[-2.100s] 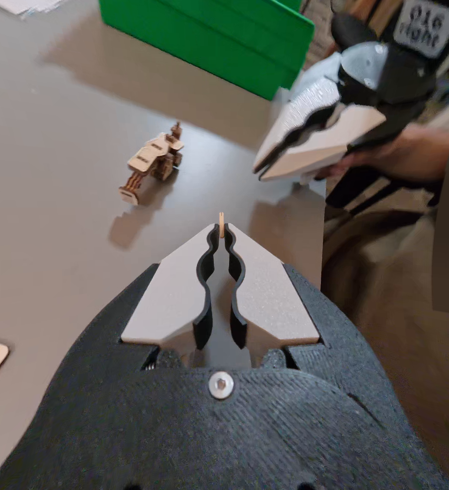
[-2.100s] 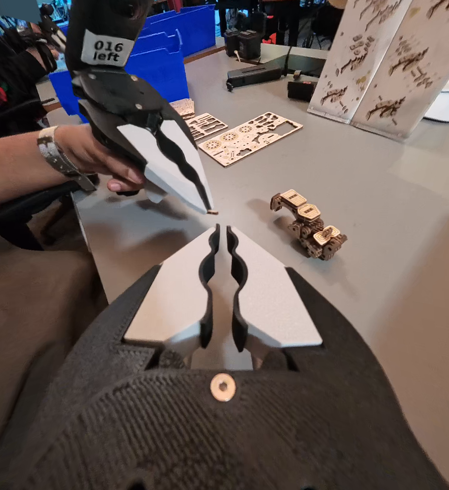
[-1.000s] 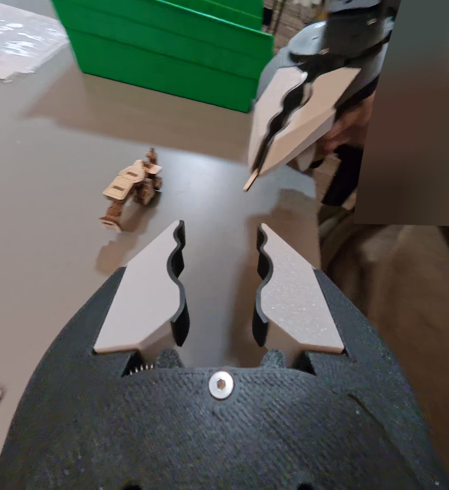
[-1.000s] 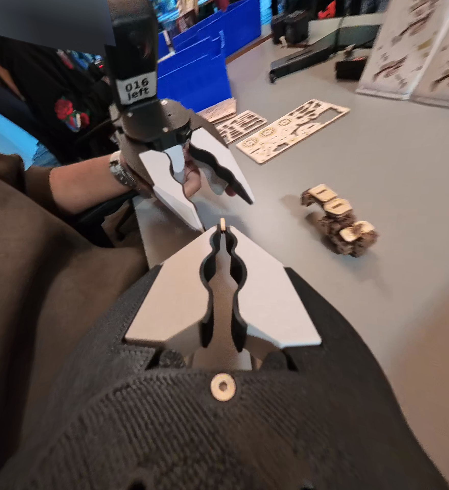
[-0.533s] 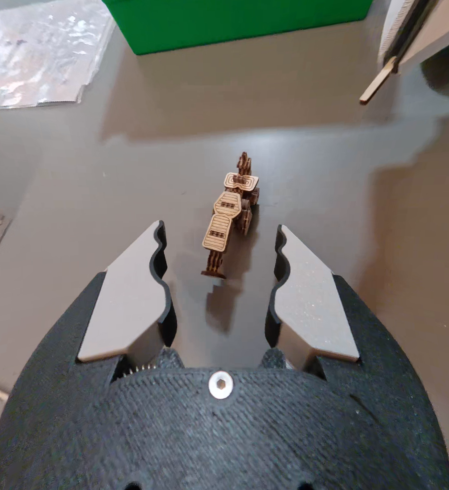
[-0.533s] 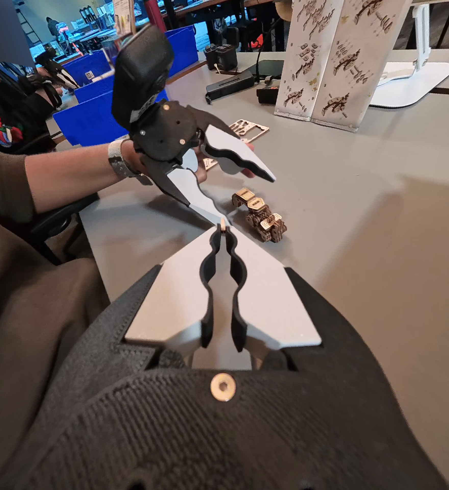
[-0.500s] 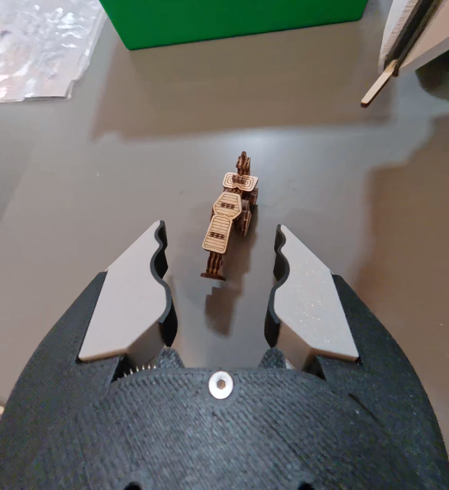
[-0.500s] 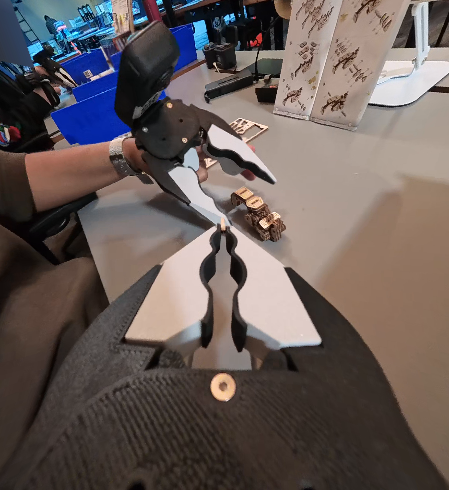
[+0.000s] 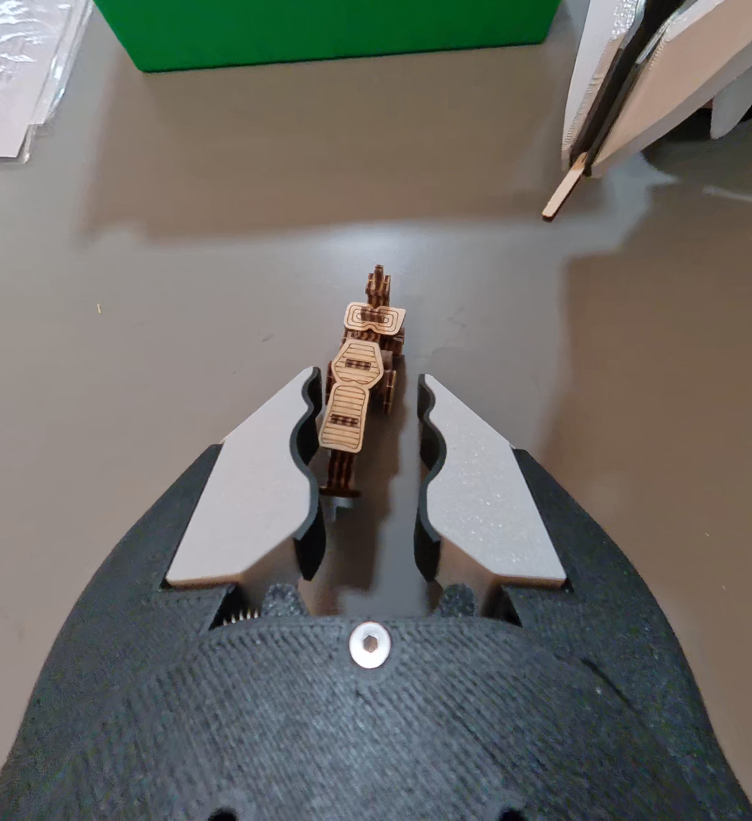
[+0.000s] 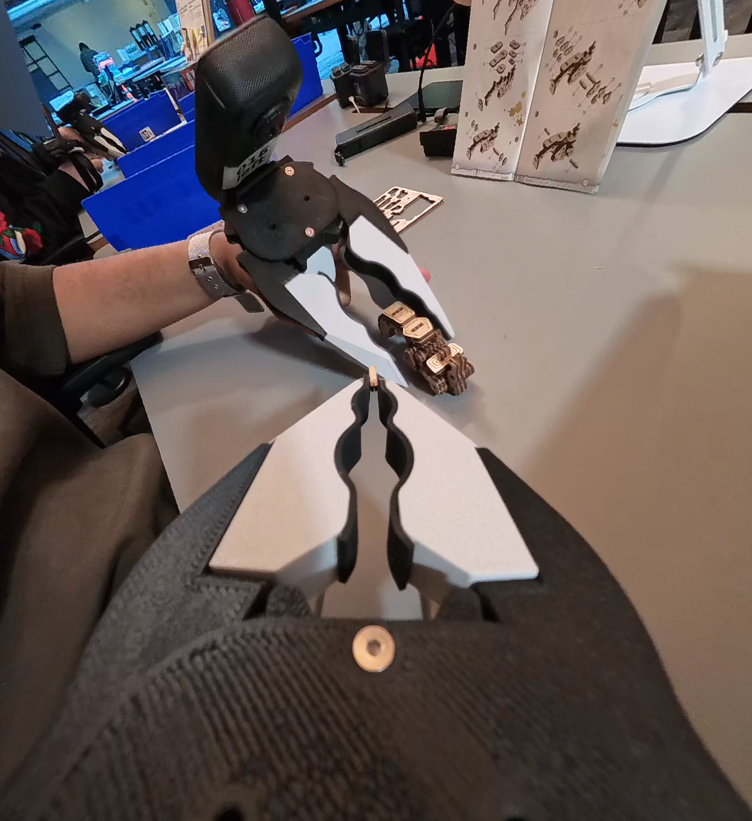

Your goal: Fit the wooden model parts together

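Grey table (image 9: 143,311) across both views, wide and mostly bare. Green box (image 9: 321,31) along the top edge of the left wrist view; clear plastic sheets (image 9: 5,75) at its upper left. Folded instruction sheet (image 10: 538,89) upright at upper right of the right wrist view, white stand base (image 10: 698,89) beside it, blue bins (image 10: 156,195) at upper left, a cut-out wooden parts sheet (image 10: 405,206) flat on the table near centre top.

Left gripper (image 9: 370,386) low over the table, jaws apart, straddling the tail end of the wooden model (image 9: 361,377) without gripping it; left finger just beside the model's flat plates, contact not determinable. Same gripper seen in the right wrist view (image 10: 427,355), held by a hand (image 10: 250,275) with a wrist strap.

Right gripper (image 10: 372,391) raised off the table, jaws closed on a small wooden strip (image 10: 371,377) protruding from the tips. In the left wrist view, strip (image 9: 565,186) at upper right, slanting down-left, well apart from the model.

Wooden model centre frame, lying on the table.
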`<state>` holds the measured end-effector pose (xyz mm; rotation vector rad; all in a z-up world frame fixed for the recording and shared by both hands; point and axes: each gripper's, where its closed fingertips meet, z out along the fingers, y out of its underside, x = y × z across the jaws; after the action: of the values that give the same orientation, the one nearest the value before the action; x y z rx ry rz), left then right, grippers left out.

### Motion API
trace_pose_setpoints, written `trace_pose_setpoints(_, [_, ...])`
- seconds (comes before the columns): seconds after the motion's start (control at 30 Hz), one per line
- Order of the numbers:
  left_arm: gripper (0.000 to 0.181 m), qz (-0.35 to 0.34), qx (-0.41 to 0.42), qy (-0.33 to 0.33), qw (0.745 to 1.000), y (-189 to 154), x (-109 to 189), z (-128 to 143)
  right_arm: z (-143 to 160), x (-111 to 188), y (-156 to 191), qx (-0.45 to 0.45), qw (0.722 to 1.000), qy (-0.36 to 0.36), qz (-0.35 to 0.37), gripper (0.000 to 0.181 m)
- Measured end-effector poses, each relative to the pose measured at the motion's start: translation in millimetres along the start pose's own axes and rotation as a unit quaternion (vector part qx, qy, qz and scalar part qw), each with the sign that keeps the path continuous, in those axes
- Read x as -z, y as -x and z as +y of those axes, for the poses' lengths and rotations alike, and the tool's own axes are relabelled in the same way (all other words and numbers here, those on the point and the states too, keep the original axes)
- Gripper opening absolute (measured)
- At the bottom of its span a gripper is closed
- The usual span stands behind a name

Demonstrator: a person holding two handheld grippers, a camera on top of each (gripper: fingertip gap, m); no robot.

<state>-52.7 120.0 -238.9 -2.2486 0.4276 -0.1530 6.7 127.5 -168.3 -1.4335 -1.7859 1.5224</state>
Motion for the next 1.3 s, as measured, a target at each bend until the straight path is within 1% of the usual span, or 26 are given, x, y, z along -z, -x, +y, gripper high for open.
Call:
trace_pose_setpoints(0.07, [0.028, -0.004, -0.004, 0.003, 1.0, 1, -1, 0, 0, 0, 0, -0.001, 1.0, 0.0, -0.001, 0.001])
trace_pose_setpoints(0.2, [0.027, -0.007, 0.011, -0.004, 1.0, 1, 2, -1, 1, -1, 1, 0.008, 1.0, 0.004, 0.003, 0.001])
trace_pose_setpoints(0.27, [0.026, -0.005, 0.06, -0.019, 0.998, 0, 6, -3, 2, -1, 0, 0.015, 1.0, 0.006, 0.009, 0.001])
trace_pose_setpoints(0.33, [0.026, 0.017, 0.146, -0.049, 0.988, -5, 13, -9, 1, -1, -1, 0.023, 1.0, 0.004, 0.017, 0.001])
trace_pose_setpoints(0.4, [0.026, 0.033, 0.241, -0.084, 0.966, -6, 22, -16, 0, -2, -1, 0.032, 0.999, 0.001, 0.028, 0.001])
trace_pose_setpoints(0.5, [0.025, 0.071, 0.364, -0.139, 0.918, -10, 35, -23, 1, -5, -3, 0.053, 0.997, 0.004, 0.053, 0.001])
trace_pose_setpoints(0.57, [0.025, 0.082, 0.412, -0.156, 0.894, -14, 40, -20, 2, -9, -4, 0.067, 0.995, 0.01, 0.072, 0.001])
trace_pose_setpoints(0.67, [0.025, 0.074, 0.459, -0.171, 0.869, -15, 45, -11, 5, -17, 0, 0.077, 0.993, 0.019, 0.084, 0.001])
trace_pose_setpoints(0.77, [0.025, 0.063, 0.474, -0.177, 0.86, -15, 46, -8, 8, -26, 6, 0.083, 0.992, 0.031, 0.086, 0.001])
trace_pose_setpoints(0.83, [0.025, 0.069, 0.479, -0.182, 0.856, -16, 47, -11, 9, -31, 7, 0.093, 0.99, 0.039, 0.095, 0.001])
trace_pose_setpoints(0.97, [0.025, 0.121, 0.504, -0.207, 0.83, -23, 49, -20, 6, -34, 8, 0.115, 0.986, 0.04, 0.113, 0.001])
trace_pose_setpoints(1.03, [0.025, 0.14, 0.508, -0.22, 0.821, -24, 51, -23, 2, -31, 10, 0.12, 0.986, 0.031, 0.114, 0.001])
trace_pose_setpoints(1.17, [0.025, 0.179, 0.491, -0.251, 0.815, -29, 59, -36, -7, -23, 12, 0.129, 0.985, 0.005, 0.116, 0.001])
trace_pose_setpoints(1.3, [0.025, 0.197, 0.468, -0.264, 0.82, -36, 63, -45, -17, -15, 16, 0.135, 0.984, -0.023, 0.11, 0.001])
